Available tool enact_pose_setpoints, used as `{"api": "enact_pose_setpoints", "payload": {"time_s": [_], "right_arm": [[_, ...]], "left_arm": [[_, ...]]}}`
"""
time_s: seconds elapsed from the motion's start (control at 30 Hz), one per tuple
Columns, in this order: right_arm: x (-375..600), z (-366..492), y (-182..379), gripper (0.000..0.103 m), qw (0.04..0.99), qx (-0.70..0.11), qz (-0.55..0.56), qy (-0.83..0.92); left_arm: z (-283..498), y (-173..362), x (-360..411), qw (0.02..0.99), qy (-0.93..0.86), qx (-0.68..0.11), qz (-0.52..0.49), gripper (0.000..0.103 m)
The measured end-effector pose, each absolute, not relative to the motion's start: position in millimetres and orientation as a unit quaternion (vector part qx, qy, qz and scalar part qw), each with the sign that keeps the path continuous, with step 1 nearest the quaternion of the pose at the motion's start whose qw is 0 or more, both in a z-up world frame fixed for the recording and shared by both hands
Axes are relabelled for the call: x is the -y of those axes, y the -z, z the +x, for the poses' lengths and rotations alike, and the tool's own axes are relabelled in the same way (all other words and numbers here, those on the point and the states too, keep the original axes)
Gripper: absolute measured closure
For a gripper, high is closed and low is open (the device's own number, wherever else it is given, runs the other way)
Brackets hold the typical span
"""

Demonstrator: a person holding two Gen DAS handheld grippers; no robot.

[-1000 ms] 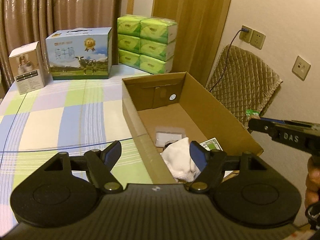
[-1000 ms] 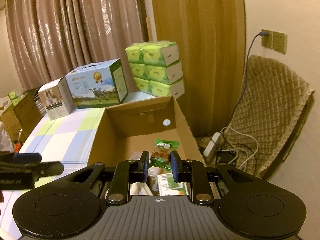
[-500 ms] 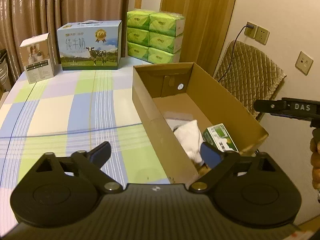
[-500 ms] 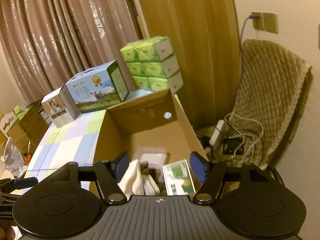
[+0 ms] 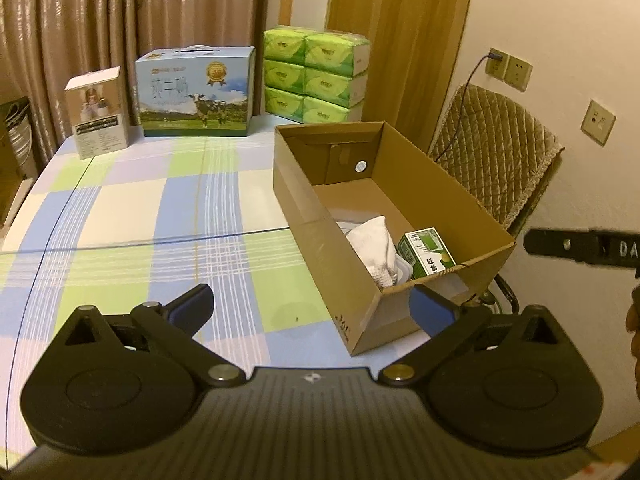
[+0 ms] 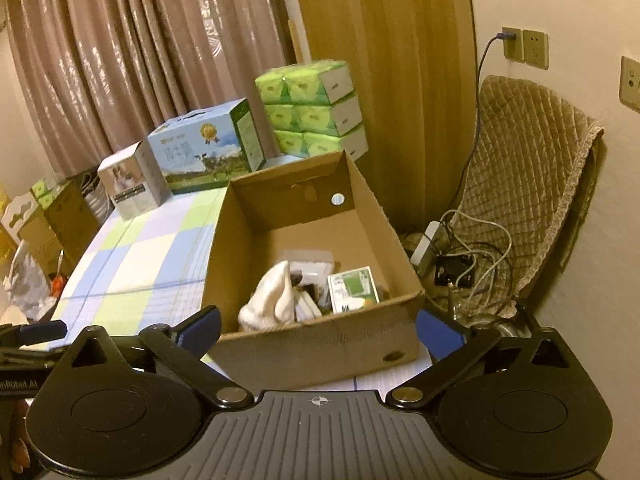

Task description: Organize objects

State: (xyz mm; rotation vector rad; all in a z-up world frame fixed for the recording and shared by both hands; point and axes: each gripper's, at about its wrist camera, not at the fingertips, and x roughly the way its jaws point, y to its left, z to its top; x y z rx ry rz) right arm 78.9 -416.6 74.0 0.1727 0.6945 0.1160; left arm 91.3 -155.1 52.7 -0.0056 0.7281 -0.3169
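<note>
Our left gripper [image 5: 310,310] and right gripper [image 6: 318,326]: fingers spread wide, holding nothing, both short of the cardboard box [image 6: 312,350].

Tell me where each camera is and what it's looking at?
Left wrist: on the left hand-held gripper, looking across the checked table at the cardboard box; its open fingers show.
Right wrist: on the right hand-held gripper, facing the box's near end; open fingers show.
Shared: box, white cloth, green carton.
</note>
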Motion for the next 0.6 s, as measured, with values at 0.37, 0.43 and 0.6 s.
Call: {"api": "enact_pose_setpoints", "payload": {"time_s": [0.37, 0.43, 0.6], "right_arm": [[400.5, 49.7, -74.5, 0.002, 0.932, -0.351, 0.072, -0.063], [399.3, 45.1, -75.2, 0.002, 0.931, -0.353, 0.070, -0.062], [398.0, 33.8, -77.1, 0.002, 0.931, -0.355, 0.065, -0.061]], "left_arm": [[66.7, -56.3, 151.5, 0.914, 0.136, -0.383, -0.001, 0.001], [62.1, -55.9, 151.9, 0.914, 0.131, -0.385, 0.003, 0.001], [51.2, -57.9, 153.2, 0.915, 0.122, -0.384, 0.007, 0.001]]}}
